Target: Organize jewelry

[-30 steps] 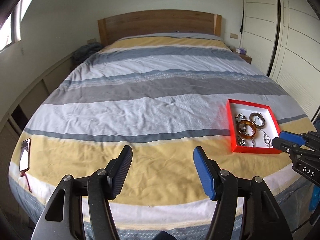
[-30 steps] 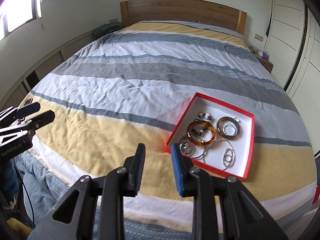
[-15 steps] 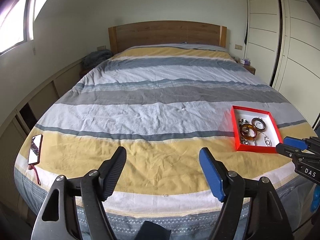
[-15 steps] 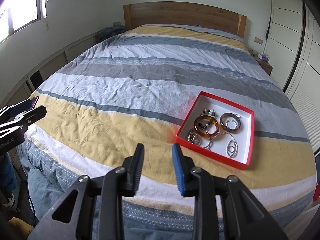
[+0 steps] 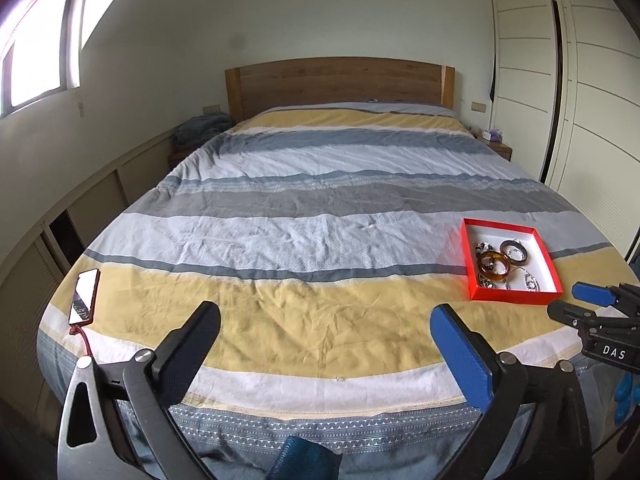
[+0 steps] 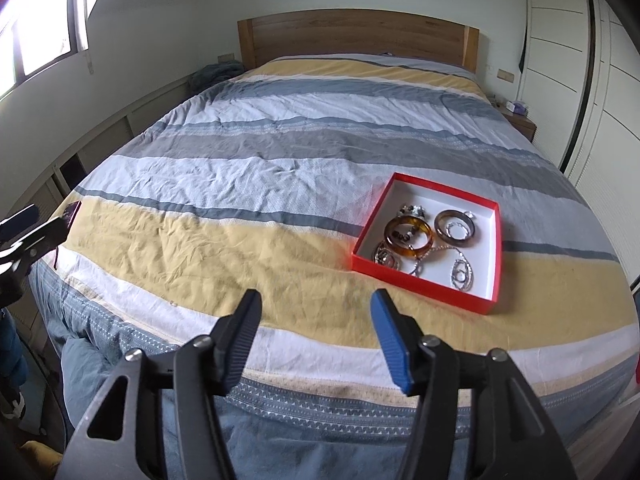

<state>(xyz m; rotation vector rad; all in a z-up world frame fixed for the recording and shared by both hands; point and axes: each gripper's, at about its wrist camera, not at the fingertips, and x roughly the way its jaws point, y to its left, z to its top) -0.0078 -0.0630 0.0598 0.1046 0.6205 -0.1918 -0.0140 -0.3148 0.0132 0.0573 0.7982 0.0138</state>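
You've got the whole bed (image 6: 280, 152) ahead of you, soft and rumpled, and that's your first worry: press down near the red box (image 6: 424, 285) and the duvet may dip and tip it toward the near edge, where the cover drops off to the floor. The box sits at the near right of the bed, just beyond your right gripper (image 6: 316, 340), jewelry all inside it. The amber bangle (image 6: 409, 236) overlaps chains and rings, so pulling one piece could drag the rest out. Left of the box it's wide open yellow stripe, plenty of room to swing. Far left by the edge lies a phone (image 5: 85, 291) with a red cord; mind that with your left gripper (image 5: 326, 354). Both sets of fingers are opening, left very wide, right moderately, nothing between them.
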